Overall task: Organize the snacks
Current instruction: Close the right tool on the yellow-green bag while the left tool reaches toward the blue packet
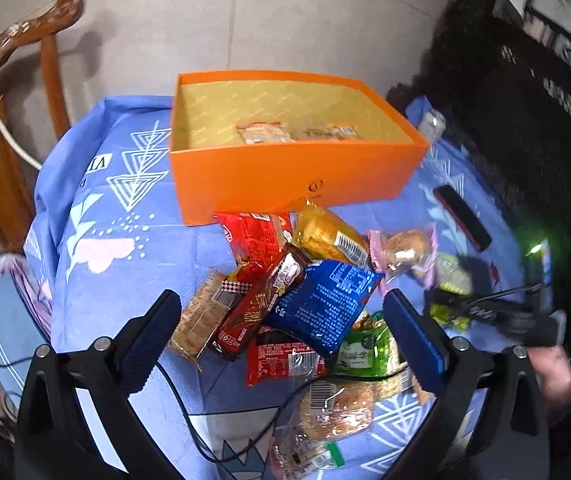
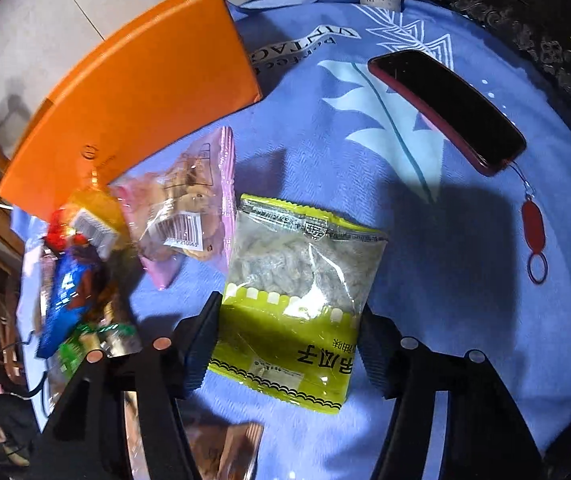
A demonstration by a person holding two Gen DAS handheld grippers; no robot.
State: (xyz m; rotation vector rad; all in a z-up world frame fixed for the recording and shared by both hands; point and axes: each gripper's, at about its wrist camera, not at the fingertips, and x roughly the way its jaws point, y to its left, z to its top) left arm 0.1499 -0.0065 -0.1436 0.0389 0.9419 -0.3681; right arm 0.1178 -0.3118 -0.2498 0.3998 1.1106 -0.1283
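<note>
Glossy plastic snack packets (image 1: pixel 285 292), matt card box (image 1: pixel 285 184) — cloth tablecloth (image 1: pixel 125 280)
</note>
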